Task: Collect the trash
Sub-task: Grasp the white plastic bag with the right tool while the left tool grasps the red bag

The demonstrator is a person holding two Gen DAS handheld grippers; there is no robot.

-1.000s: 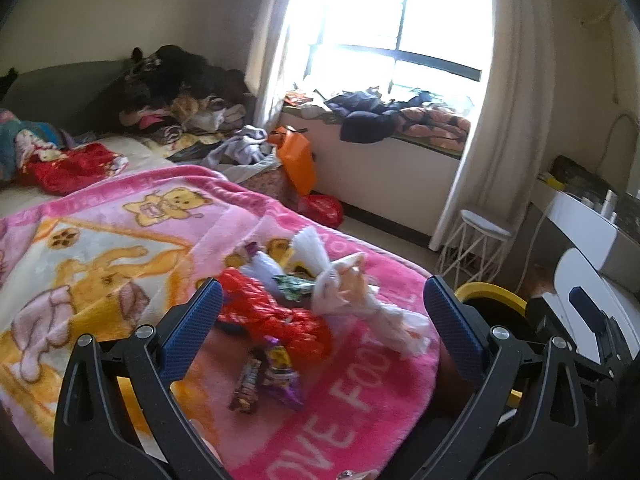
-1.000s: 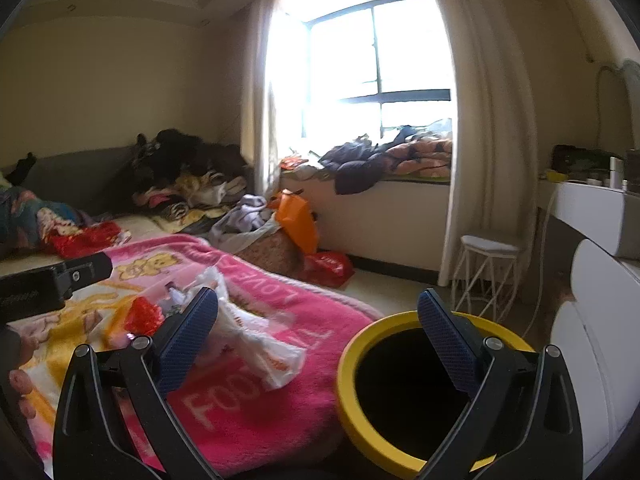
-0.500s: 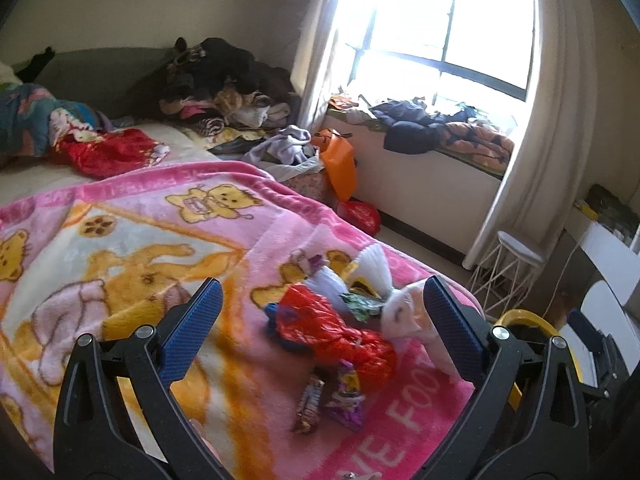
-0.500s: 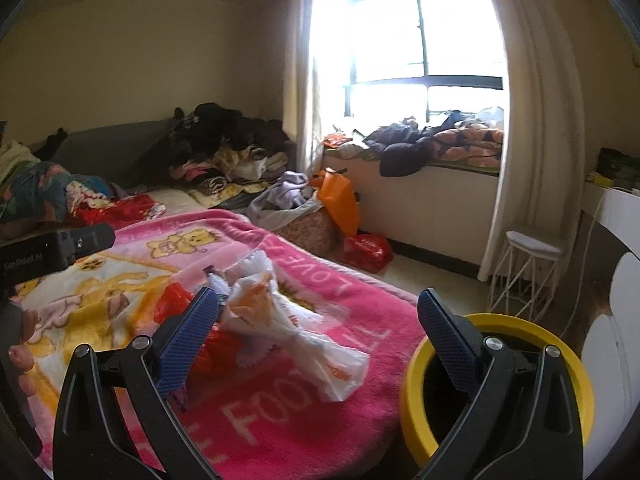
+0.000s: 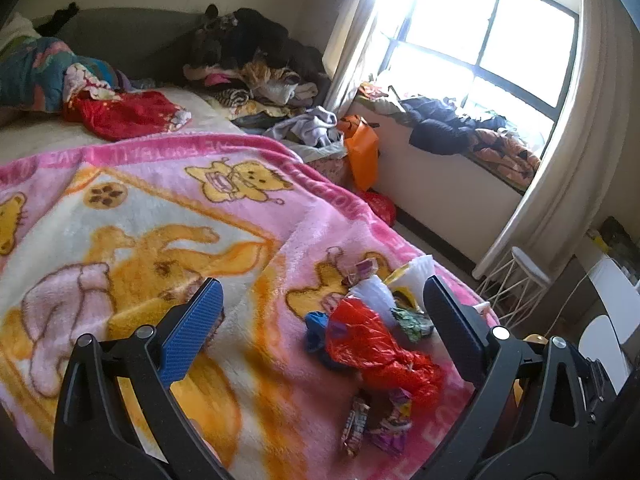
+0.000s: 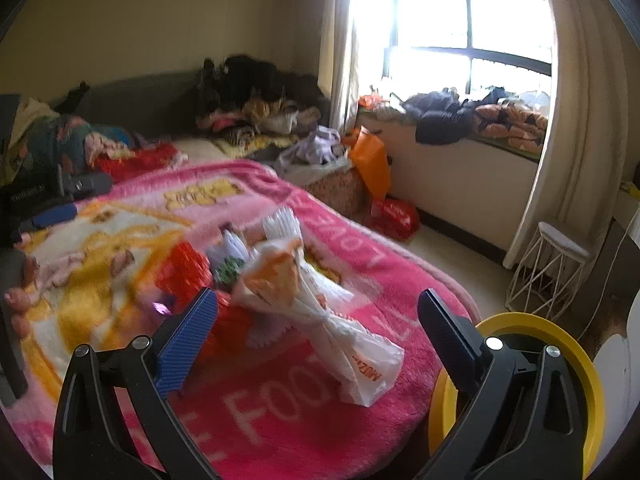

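Your left tongs [image 5: 320, 312] stand wide apart with nothing between the blue ribbed pads [image 5: 192, 332], hovering over the fluffy pink cartoon-bear blanket [image 5: 152, 216] that covers the bed. The trash lies in one loose heap near the blanket's right edge. From the left wrist view you see, left to right: one small blue scrap [image 5: 314, 330], one crumpled glossy red plastic bag [image 5: 376, 348], two small foil candy wrappers [image 5: 378, 420] lying just in front of it, one green crinkled wrapper [image 5: 412, 322], and white plastic [image 5: 376, 294] behind. The right finger of the tongs hides the heap's far right side.

Your right tongs [image 6: 316, 320] are also spread fully and hold nothing. Between the fingers you see one twisted white plastic bag with orange print [image 6: 320, 308], lying long and thin on the blanket, its knotted middle pinched narrow. Left of it sit the red bag [image 6: 184, 268] and the green wrapper [image 6: 230, 268], both smeared by motion blur, so their edges are hard to read. A purple bit by the left finger is too blurred to name. At the lower right stands one round bin with a yellow rim [image 6: 516, 320], just beside the bed; the tongs cut off most of its opening. One white wire stool [image 6: 552, 264] stands on the floor beyond, under the cream curtain [image 6: 568, 120].
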